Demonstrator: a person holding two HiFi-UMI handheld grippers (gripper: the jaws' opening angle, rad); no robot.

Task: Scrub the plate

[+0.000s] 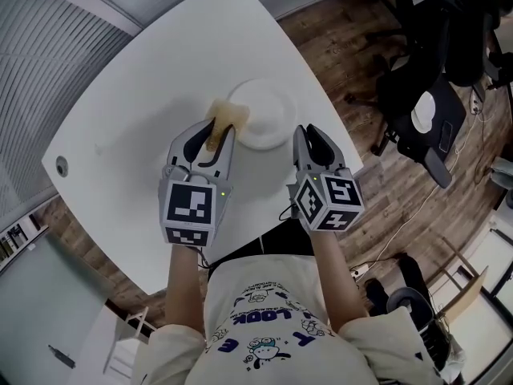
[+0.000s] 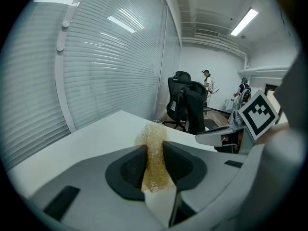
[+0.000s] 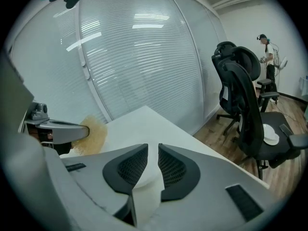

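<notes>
A round white plate (image 1: 271,109) lies on the white table (image 1: 136,135), just ahead of both grippers. My left gripper (image 1: 218,132) is shut on a yellow mesh sponge (image 1: 229,115), whose free end rests at the plate's left rim. In the left gripper view the sponge (image 2: 154,154) is pinched between the dark pads and sticks out past them. My right gripper (image 1: 309,135) sits at the plate's near right edge. Its jaws (image 3: 153,150) stand a narrow gap apart with nothing between them. The sponge (image 3: 92,134) also shows at the left of the right gripper view.
The table's curved right edge runs close beside the right gripper. Black office chairs (image 1: 429,95) stand on the wood floor to the right. A cable hole (image 1: 62,165) sits near the table's left edge. Window blinds (image 2: 110,57) lie beyond the table. People stand far off (image 2: 208,81).
</notes>
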